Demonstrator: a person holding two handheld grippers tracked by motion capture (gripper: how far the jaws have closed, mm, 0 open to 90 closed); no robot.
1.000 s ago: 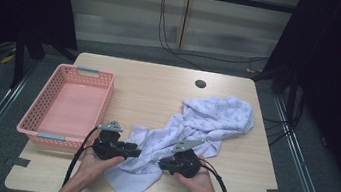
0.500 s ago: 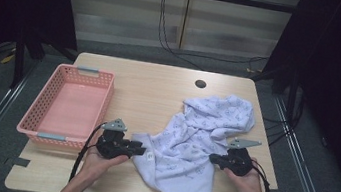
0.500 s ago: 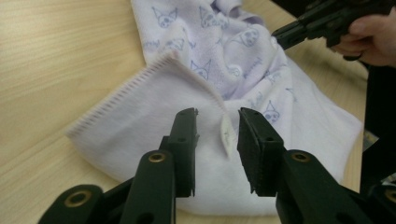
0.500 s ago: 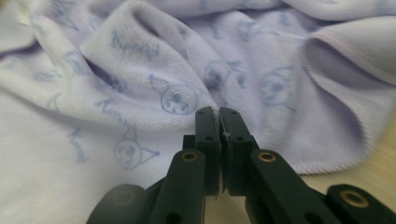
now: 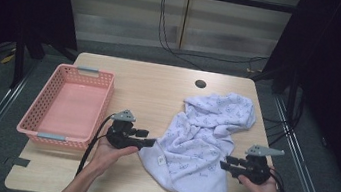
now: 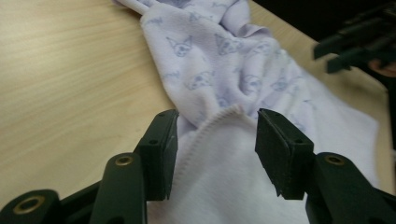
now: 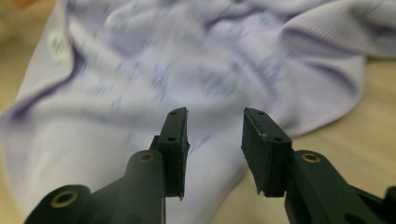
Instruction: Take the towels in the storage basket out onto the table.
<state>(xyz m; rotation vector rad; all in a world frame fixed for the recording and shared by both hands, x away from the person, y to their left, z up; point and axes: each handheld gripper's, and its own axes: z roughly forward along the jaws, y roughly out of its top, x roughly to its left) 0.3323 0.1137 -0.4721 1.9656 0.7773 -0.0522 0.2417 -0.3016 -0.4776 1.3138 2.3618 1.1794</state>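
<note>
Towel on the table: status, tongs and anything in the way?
Both tongs just opened: left tongs straddle the towel hem, right tongs at its edge. Towel half spread, far end bunched. Pink basket off left, clear.

Your cloth [image 5: 202,146] is pale lilac with a small printed pattern, lying rumpled and partly spread across the lower right of the frame, its near end flatter, far end bunched.
</note>
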